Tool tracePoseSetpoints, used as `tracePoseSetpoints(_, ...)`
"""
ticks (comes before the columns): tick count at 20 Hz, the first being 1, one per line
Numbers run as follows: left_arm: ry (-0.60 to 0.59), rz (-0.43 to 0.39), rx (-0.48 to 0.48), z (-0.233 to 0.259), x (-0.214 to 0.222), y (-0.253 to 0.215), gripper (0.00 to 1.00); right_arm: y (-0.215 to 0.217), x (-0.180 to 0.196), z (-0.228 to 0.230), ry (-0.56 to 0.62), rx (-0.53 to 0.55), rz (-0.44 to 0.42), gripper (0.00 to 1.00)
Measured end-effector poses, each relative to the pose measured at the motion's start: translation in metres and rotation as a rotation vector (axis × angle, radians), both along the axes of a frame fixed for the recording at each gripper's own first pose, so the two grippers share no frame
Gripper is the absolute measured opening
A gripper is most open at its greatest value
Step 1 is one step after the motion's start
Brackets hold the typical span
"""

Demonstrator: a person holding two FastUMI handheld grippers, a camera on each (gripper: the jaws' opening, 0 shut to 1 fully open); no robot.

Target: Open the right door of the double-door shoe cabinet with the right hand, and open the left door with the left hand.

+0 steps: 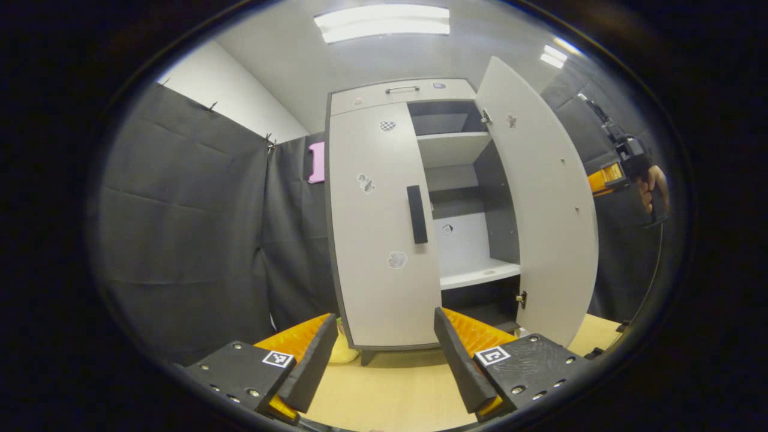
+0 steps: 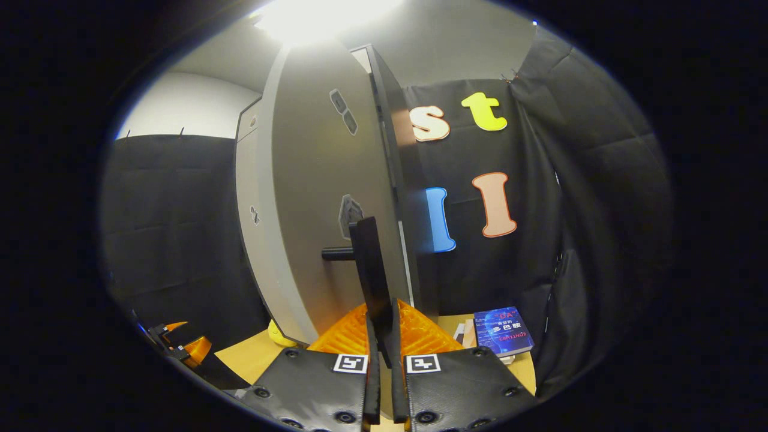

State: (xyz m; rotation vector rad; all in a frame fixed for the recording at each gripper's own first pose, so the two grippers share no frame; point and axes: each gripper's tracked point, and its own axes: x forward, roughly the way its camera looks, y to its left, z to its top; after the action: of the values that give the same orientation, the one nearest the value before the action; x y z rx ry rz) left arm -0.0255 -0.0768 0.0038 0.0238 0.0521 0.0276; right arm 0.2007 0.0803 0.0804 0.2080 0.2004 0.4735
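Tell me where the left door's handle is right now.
In the left gripper view, the handle sits upright at the closed left door's right edge, beside the open compartment, above and ahead of the open left gripper.

Left gripper view: evenly lit, fairly bright. Two ceiling light panels, the long one [image 1: 382, 23] at 12 o'clock, a smaller one [image 1: 553, 56] at 1 o'clock. Soft shadow inside the cabinet [image 1: 462, 198], lower shelves dark. Sharp in the middle; straight edges bow hard toward the rim, the open door [image 1: 543, 204] curved. Corners darken.

Right gripper view: dimmer, more contrast. Blown-out glare [image 2: 318, 15] at 12 o'clock washes the ceiling white. Door face [image 2: 324, 198] grey and in shade, its edge slightly smeared. Handle [image 2: 372, 270] close up, soft. Cloth wall [image 2: 174, 210] at 9 o'clock nearly black.
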Motion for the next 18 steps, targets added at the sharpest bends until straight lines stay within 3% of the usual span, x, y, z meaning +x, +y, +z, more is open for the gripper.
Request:
tracePoseSetpoints(4,0.001,0.01,-0.004,0.01,0.015,-0.005,0.94,-0.007,0.0,0.0,-0.007,-0.017,-0.05,0.09)
tracePoseSetpoints(9,-0.012,-0.018,-0.012,0.027,0.055,-0.012,0.95,-0.021,-0.001,0.0,-0.049,-0.049,-0.089,0.2)
tracePoseSetpoints(11,-0.033,-0.042,-0.006,0.036,0.08,-0.017,0.95,-0.028,-0.003,0.001,-0.054,-0.041,-0.137,0.33)
tracePoseSetpoints(14,-0.062,-0.078,-0.016,0.053,0.117,-0.027,0.95,-0.05,-0.001,-0.003,-0.057,-0.06,-0.261,0.98)
tracePoseSetpoints(15,-0.069,-0.089,-0.03,0.058,0.13,-0.03,0.95,-0.06,-0.001,-0.003,-0.062,-0.076,-0.307,0.92)
tracePoseSetpoints(18,-0.088,-0.124,-0.078,0.076,0.168,-0.039,0.94,-0.082,-0.006,-0.007,-0.056,-0.098,-0.421,0.97)
